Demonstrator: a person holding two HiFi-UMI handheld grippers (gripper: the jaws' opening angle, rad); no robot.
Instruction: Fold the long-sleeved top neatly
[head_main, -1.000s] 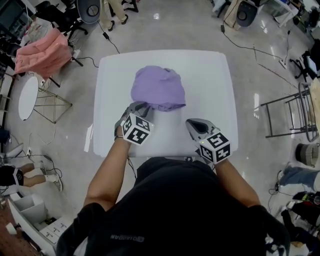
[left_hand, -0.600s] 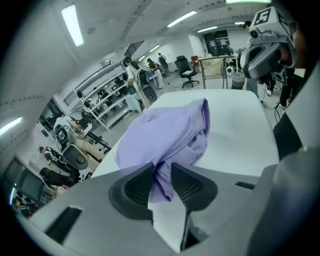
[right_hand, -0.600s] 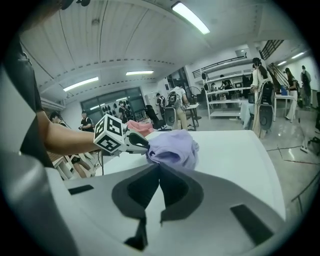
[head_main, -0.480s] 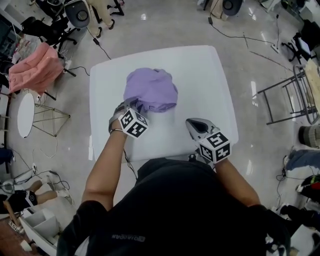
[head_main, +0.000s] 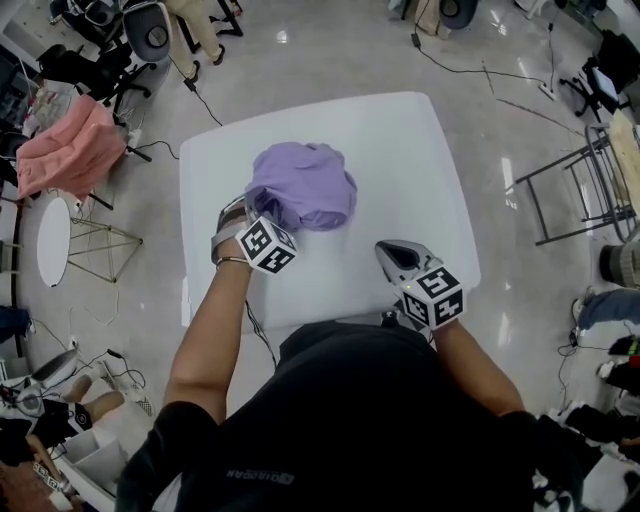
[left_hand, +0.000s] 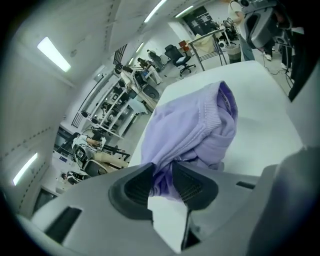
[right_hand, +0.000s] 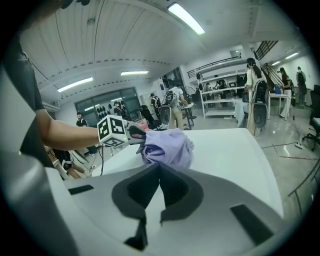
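Observation:
The purple long-sleeved top (head_main: 300, 185) lies bunched in a heap on the white table (head_main: 420, 150), left of its middle. My left gripper (head_main: 236, 214) is at the heap's left side. In the left gripper view a fold of the top (left_hand: 195, 125) runs between the jaws of the left gripper (left_hand: 162, 180), which have just been opening; the gripper is open around the cloth. My right gripper (head_main: 392, 252) hovers shut and empty over the table's near right part, apart from the top. The right gripper view shows the right gripper (right_hand: 159, 182) shut, with the top (right_hand: 167, 145) beyond.
A pink cloth (head_main: 70, 135) is draped over a seat at the far left, beside a small round white table (head_main: 52, 225). A metal frame (head_main: 560, 190) stands to the right of the table. Office chairs and cables lie on the floor beyond.
My left gripper has moved from the heap's near left corner round to its left side and rolled. The heap looks more bunched. The right gripper has stayed in place.

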